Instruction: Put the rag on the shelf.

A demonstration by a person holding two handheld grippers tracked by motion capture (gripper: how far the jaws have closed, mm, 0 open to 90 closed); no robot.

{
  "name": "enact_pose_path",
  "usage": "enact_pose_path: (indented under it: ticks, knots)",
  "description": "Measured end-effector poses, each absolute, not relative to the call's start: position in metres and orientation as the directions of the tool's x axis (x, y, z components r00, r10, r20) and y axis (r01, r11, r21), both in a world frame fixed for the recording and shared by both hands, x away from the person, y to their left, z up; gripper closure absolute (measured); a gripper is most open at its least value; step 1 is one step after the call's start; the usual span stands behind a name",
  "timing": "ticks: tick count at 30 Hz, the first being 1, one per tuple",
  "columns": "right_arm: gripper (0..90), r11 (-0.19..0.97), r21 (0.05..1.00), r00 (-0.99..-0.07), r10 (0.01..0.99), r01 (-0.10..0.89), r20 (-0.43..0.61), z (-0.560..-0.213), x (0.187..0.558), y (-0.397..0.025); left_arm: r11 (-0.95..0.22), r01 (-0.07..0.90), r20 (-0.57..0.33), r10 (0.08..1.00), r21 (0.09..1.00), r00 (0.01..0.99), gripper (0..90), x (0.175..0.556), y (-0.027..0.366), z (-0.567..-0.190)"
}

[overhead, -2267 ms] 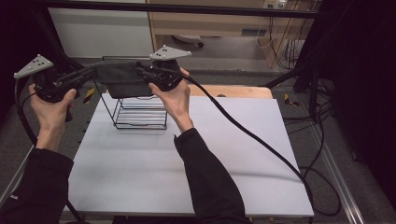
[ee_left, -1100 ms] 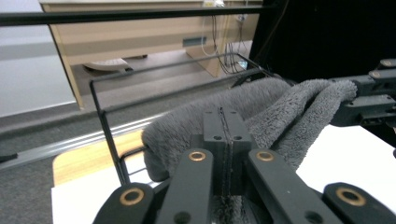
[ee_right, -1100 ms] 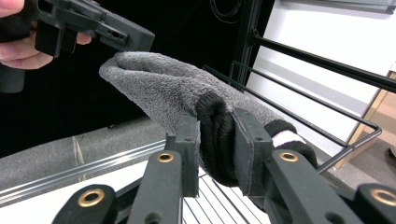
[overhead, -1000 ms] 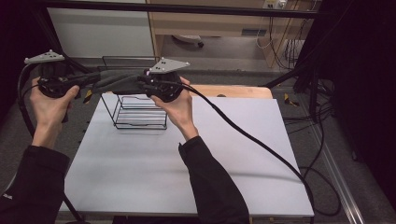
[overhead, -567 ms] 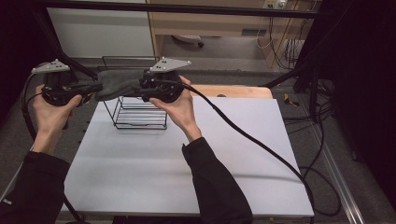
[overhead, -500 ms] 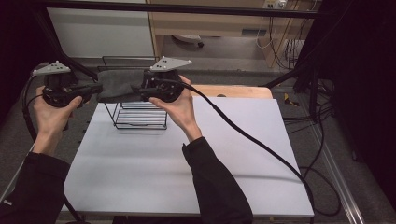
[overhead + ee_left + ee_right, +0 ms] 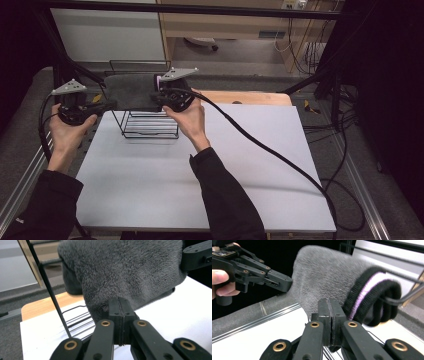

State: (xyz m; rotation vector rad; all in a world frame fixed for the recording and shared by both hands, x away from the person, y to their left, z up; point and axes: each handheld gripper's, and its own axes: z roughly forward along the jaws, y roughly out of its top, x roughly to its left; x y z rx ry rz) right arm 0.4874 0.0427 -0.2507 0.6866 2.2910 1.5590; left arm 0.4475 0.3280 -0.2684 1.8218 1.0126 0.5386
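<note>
Above the wire rack (image 7: 149, 121) at the far left of the white table (image 7: 240, 165), a grey fuzzy sock (image 7: 131, 92) hangs stretched between two grippers. At its one end the left gripper (image 7: 111, 103) has its jaws pressed together on the fabric; the left gripper view shows the fleece (image 7: 120, 272) bunched right at the closed jaw tips. At the other end the right gripper (image 7: 159, 95) is likewise clamped on the sock, near its black cuff with a purple stripe (image 7: 372, 295). Each gripper is held in a hand (image 7: 67, 135), and a black cable (image 7: 270, 150) trails across the table from the right one.
</note>
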Motion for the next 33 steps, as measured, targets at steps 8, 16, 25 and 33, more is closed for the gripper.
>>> enact_pose_path:
  ticks: [8, 16, 25, 33]
  knots:
    - [85.3, 0.289, 0.928, -0.834, 0.551, 0.236, 0.041, -0.267, 0.494, 0.042, -0.206, 0.399, -0.053, 0.834, 0.894, 0.549, 89.7, 0.452, 0.324, -0.279]
    - [71.0, 0.285, 0.937, -0.853, 0.521, 0.202, 0.025, -0.26, 0.485, 0.04, -0.195, 0.381, -0.057, 0.828, 0.904, 0.558, 83.6, 0.445, 0.327, -0.274]
    - [42.3, 0.278, 0.939, -0.852, 0.523, 0.201, 0.028, -0.238, 0.472, 0.026, -0.197, 0.382, -0.055, 0.828, 0.903, 0.557, 58.6, 0.434, 0.329, -0.268]
    - [22.4, 0.309, 0.923, -0.832, 0.555, 0.228, 0.019, -0.232, 0.464, 0.002, -0.225, 0.37, -0.03, 0.819, 0.901, 0.572, 38.2, 0.423, 0.327, -0.275]
